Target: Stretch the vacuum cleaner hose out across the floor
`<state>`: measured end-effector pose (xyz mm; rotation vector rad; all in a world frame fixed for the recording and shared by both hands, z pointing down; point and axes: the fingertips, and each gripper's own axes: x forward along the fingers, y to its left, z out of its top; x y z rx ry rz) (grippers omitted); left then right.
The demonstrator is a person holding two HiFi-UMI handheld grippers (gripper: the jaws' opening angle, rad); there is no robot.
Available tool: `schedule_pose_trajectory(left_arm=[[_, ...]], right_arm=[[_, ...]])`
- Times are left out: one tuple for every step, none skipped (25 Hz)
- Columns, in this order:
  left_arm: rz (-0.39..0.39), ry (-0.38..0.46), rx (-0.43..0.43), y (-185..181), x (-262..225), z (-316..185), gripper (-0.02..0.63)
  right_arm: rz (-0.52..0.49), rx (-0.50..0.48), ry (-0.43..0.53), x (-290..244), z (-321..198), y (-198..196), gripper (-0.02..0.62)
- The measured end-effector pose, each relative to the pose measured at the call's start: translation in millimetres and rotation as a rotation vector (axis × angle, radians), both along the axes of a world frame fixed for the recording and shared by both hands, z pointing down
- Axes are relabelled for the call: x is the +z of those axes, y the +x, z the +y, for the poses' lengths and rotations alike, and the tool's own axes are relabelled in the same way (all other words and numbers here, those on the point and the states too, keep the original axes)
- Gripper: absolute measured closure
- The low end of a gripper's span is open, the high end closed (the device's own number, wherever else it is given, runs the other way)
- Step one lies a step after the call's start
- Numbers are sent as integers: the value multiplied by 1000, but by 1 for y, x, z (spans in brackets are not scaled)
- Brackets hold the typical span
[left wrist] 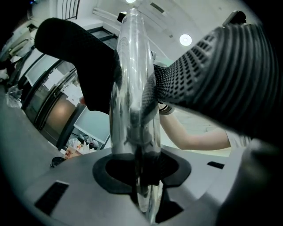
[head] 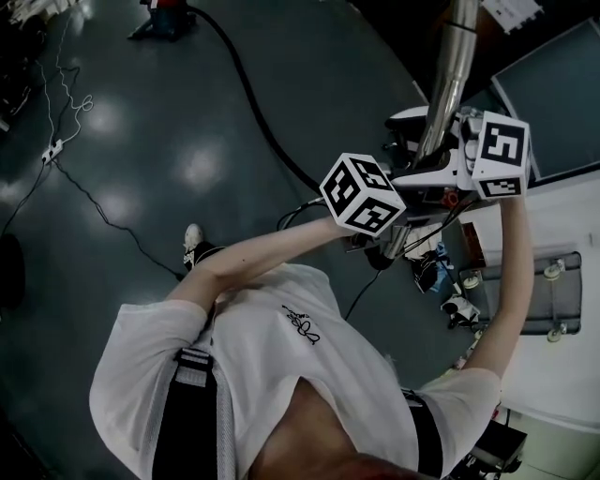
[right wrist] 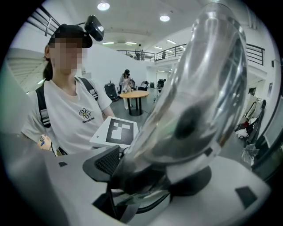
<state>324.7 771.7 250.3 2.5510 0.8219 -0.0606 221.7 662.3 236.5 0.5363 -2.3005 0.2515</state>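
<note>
A chrome vacuum tube [head: 452, 70] stands nearly upright in front of me, at the upper right of the head view. Its black hose [head: 248, 103] trails over the dark floor to the vacuum cleaner body [head: 167, 17] at the top left. My left gripper [head: 405, 187] is shut on the tube [left wrist: 132, 88] low down, with the ribbed black hose [left wrist: 230, 75] arching over it on the right. My right gripper [head: 448, 169] is shut on the same tube [right wrist: 194, 97] from the other side. In the right gripper view the tube fills the space between the jaws.
Thin cables and a power strip [head: 53, 150] lie on the floor at the left. A white table [head: 562, 225] and a dark panel [head: 553, 94] stand at the right, with small clutter [head: 436, 272] below the grippers. My foot [head: 192, 242] is on the floor. A round table [right wrist: 133, 95] stands far off.
</note>
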Motion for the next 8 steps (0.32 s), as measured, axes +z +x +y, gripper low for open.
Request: schedule_pose_trajectory(left_arm=[[1,1,-5,0,0,-1,469],[0,2,-7,0,0,-1,469],[-2,3,-9,0,0,-1,469],[-4,2,-9,0,1,-1,469],[-7,-1,-8,0,2,-1,469],[-11,-4,-6,0,3,-1,469],[-15,-6,-4,0,4,-1,469],[-19,-9,-2,0,6,-2,469]], right_arm=[[2,-5,0,0,0,-1,239],[2,-7,0,-1,0,-1,239],[1,-8,-1,0,0,-1,239],[0,-7,-1,0,0,-1,239],[-3,-6,-3,1,-1,0,239],[-5,-4,-4,2,-1,0,239],[-8,-2,-6,4,-1,0,239],[-10,0,-9,5,-2,1,239]])
